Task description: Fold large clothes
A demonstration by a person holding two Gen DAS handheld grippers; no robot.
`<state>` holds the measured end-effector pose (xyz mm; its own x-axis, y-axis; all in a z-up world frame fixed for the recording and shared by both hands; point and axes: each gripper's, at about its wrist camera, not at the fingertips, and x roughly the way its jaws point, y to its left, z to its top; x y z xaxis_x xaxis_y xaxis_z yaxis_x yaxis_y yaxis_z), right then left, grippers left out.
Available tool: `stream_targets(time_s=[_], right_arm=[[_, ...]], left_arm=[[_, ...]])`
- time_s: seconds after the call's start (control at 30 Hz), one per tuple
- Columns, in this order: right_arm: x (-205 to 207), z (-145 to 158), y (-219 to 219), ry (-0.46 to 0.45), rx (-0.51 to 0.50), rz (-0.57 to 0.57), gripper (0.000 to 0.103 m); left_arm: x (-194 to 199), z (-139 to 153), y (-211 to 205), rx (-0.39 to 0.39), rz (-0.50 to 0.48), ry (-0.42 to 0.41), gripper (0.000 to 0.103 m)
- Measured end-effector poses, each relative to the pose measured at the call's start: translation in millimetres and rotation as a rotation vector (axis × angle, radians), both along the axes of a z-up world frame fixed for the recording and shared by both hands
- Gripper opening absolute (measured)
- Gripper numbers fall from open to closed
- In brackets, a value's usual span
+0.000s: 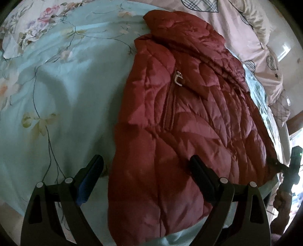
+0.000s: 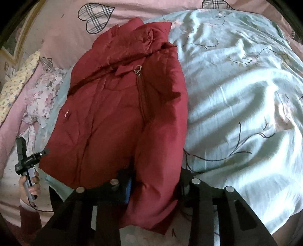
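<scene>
Hem of the red quilted jacket (image 2: 151,198) sits nearest the lens in the right wrist view, bunched between the fingers of my right tool (image 2: 155,181). Both pads press into the puffed fabric, so this tool is clenched on the hem. No earlier view to compare.

Jacket lies flat on the pale blue floral quilt (image 2: 236,113) of the bed. Long axis runs from 6 o'clock to 12 o'clock in this view, collar (image 2: 151,36) at the far end, hem toward me. Zip pull (image 2: 138,69) lies high on the chest, with its zip line running down from it toward 6 o'clock. One side is folded over along the length. Pink bedding with check hearts (image 2: 96,17) lies beyond the collar at 12 o'clock.

Left tool (image 1: 146,170): released, fingers spread wide. The right-hand finger (image 1: 200,170) stands over the jacket's lower part, while the left-hand one (image 1: 92,170) stands over bare quilt. Contact with the fabric cannot be judged. It points steeply down at the bed.

At 8 o'clock in the right wrist view, my left hand (image 2: 30,185) grips the handle of the left tool, beside the jacket's edge. At 4 o'clock in the left wrist view, the right tool shows at the hem corner, dark and partly cut off.
</scene>
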<state>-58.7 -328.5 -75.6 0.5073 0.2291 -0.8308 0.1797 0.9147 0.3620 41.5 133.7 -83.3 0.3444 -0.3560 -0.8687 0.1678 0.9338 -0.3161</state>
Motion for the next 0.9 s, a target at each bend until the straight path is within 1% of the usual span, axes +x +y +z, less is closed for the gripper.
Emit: stream_targets(time_s=[0.03,0.17,0.23,0.3,0.37,0.4,0.43,0.47,0.5,0.53,0.6,0.63,0.8,0.9], right_arm=[[0.0,-0.9,-0.2,-0.002,0.008,-0.004,0.036],[1.8,-4.4,-1.6,-0.008,0.044,-0.016,0.044],[2.5,-5.3,-0.7,-0.014,0.041,-0.019,0.045],[2.7,-6.3,1.2,-0.016,0.034,-0.018,0.046],[2.0,-7.0,0.7,-0.018,0.039,-0.02,0.046],[1.8,-6.7,1.7,-0.02,0.042,-0.021,0.046],[1.1,-6.7,1.6,-0.02,0.043,-0.021,0.042],[0.6,-6.0,2.7,-0.022,0.036,-0.023,0.042],[0.3,-5.6,2.7,-0.025,0.033,-0.021,0.038],[-0.2,-4.4,3.5,-0.028,0.03,-0.019,0.033],[-1.6,-1.0,5.3,-0.038,0.027,-0.015,0.029],[-2.3,1.0,5.6,-0.044,0.026,-0.014,0.027],[-7.6,9.0,3.7,-0.076,0.061,0.002,0.025],[-12.2,14.6,-0.2,-0.107,0.119,0.013,0.024]], left_arm=[[-2.4,-0.8,-1.4,0.001,-0.011,-0.001,0.093],[-8.9,-3.6,-8.5,0.012,-0.044,-0.007,0.092],[-10.2,-4.4,-9.6,0.001,-0.05,-0.01,0.085],[-9.9,-4.9,-9.8,-0.029,-0.056,-0.008,0.065],[-10.8,-3.3,-10.6,-0.036,-0.064,-0.017,0.055],[-11.9,-1.8,-11.5,-0.036,-0.072,-0.026,0.047],[-13.0,-0.3,-12.5,-0.038,-0.078,-0.034,0.043],[-13.8,1.0,-13.2,-0.038,-0.082,-0.039,0.037],[-15.0,2.8,-14.2,-0.036,-0.088,-0.048,0.031],[-16.1,4.2,-15.1,-0.032,-0.091,-0.056,0.029],[-19.7,8.2,-18.1,-0.014,-0.1,-0.082,0.023],[-21.5,9.8,-18.8,-0.005,-0.106,-0.091,0.023],[-25.0,17.0,-15.7,-0.016,-0.105,-0.11,0.018],[-28.9,26.2,-14.9,-0.028,-0.108,-0.135,0.016]])
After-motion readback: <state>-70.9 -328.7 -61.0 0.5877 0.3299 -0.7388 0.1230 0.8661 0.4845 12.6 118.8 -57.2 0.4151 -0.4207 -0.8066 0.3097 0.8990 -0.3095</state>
